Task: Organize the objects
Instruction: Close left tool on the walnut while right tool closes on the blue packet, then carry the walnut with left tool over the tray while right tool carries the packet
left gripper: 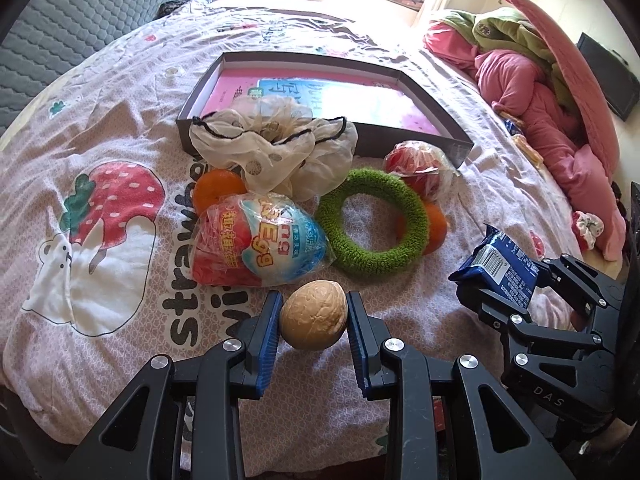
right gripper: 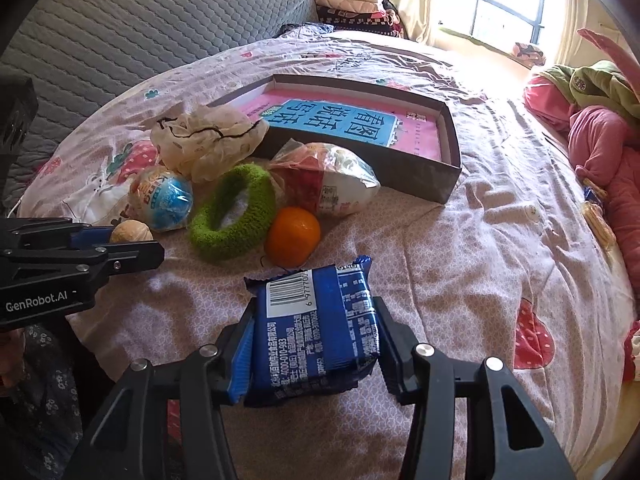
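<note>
Both tongs were loaded: the left gripper (left gripper: 313,322) pinched a walnut (left gripper: 313,315) between its blue pads, low over the bedspread, and the right gripper (right gripper: 316,344) clamped a blue snack packet (right gripper: 316,332), barcode side up, in front of the pile.

Bedspread (left gripper: 120,128): pink, printed with strawberries, carrying every item.

Box lid (left gripper: 456,146): shallow, dark-walled, lying open side up behind the pile, with a pink and blue printed sheet flat inside it.

Cloth pouch (left gripper: 276,148): cream fabric with a black drawstring, slumped against the near wall of the box lid.

Toy-egg packet (left gripper: 260,240): red, white and blue plastic wrap, just beyond the walnut and touching the pouch.

Green ring (left gripper: 374,220): fuzzy, lying flat to the right of the toy-egg packet.

Wrapped snack (right gripper: 328,184): clear bag with red and white contents, between the ring and the box lid.

Right orange (right gripper: 293,237): resting against the ring's right side, just beyond the blue snack packet.

Left orange (left gripper: 218,192): half hidden under the pouch, behind the toy-egg packet.
</note>
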The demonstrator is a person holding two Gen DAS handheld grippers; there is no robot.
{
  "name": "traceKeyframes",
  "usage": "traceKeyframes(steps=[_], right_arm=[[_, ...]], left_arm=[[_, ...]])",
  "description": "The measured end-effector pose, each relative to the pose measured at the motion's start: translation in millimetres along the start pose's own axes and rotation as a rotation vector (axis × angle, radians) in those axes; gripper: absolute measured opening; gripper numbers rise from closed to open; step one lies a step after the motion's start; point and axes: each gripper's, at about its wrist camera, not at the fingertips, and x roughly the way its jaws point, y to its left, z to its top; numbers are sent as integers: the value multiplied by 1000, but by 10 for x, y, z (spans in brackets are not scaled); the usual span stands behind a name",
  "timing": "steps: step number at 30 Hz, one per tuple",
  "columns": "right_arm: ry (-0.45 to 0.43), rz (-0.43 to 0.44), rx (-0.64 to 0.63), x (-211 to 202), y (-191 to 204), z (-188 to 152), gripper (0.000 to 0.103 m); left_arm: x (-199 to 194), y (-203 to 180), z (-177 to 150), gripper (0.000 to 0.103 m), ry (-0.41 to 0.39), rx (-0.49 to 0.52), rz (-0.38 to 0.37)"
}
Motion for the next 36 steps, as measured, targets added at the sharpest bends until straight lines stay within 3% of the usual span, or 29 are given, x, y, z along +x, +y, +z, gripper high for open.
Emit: traceKeyframes(steps=[21,36], right_arm=[[-159,-14,48,-610,122,228,52],[-234,-26,100,-797,76,399,52]], left_arm=[[-500,-104,93,32,-124,25,5],[-667,-125,473,32,-198,23,15]])
